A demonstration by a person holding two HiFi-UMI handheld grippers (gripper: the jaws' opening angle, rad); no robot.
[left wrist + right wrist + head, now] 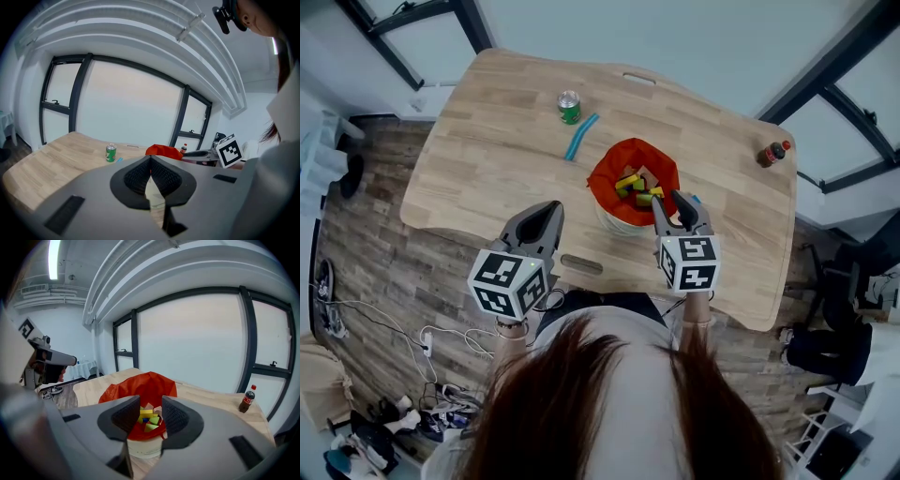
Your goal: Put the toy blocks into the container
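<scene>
Left gripper [150, 160]: fingers [161, 174] clenched, the ribbed pads meeting at their tips with nothing between them. Right gripper [151, 403]: fingers [174, 417] released, standing apart with an empty gap, through which the container's contents show. In the head view the left gripper [551, 208] is over the near edge of the bench [487, 159], to the left of the container and apart from it. The right gripper [670, 201] has its tips at the container's near right rim; whether they touch it cannot be told. Container [619, 223]: a pale round tub lined with a red-orange bag [609, 161] whose mouth stands open above the rim; it sits near the front middle of the bench. Toy blocks [635, 186]: yellow, green and blue pieces lying together inside the bag [140, 386], also seen in the right gripper view [146, 414]. Beyond the container, toward the far edge, a green can [569, 107] stands upright with a blue stick [579, 137] lying beside it; a dark bottle [772, 153] with a red cap is at the far right corner, well apart from the rest. Cables [412, 337] lie on the wooden floor [384, 253] left of the bench.
</scene>
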